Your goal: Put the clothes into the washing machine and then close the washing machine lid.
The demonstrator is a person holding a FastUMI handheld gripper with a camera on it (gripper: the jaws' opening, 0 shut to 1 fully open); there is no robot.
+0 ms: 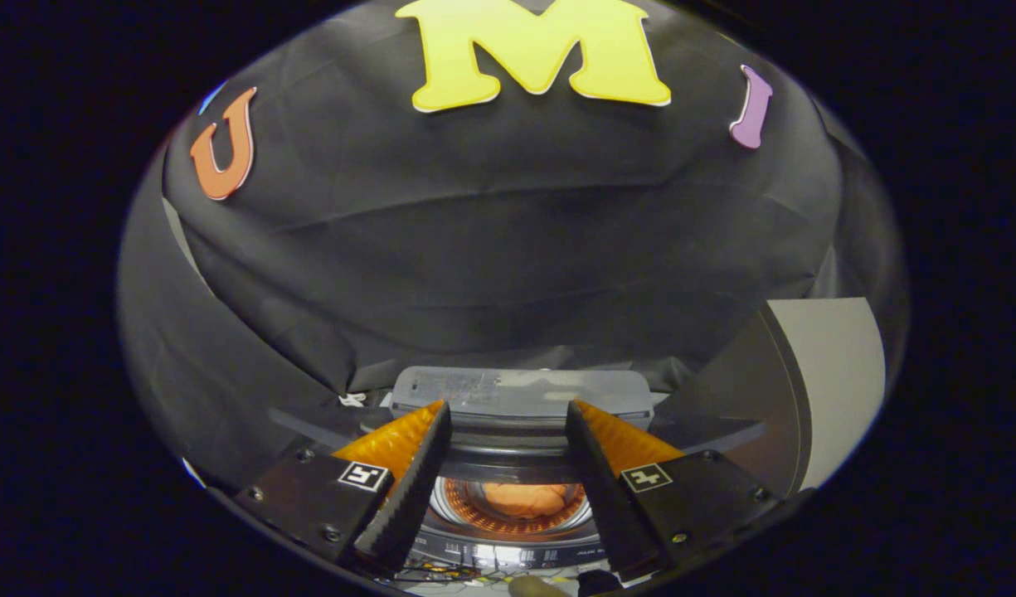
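Note:
A small top-loading washing machine [508,543] stands below and ahead of my fingers. Its grey translucent lid [520,391] is raised upright at the back, just beyond the fingertips. An orange cloth [531,499] lies down inside the round drum, seen between the two fingers. My gripper [508,408] hovers above the drum opening, open, with nothing between its fingers and a wide gap between the tips.
Black cloth forms the booth wall behind and to the left of the machine. A pale grey panel [831,381] stands to the right. The machine's control strip [508,557] runs along its near edge.

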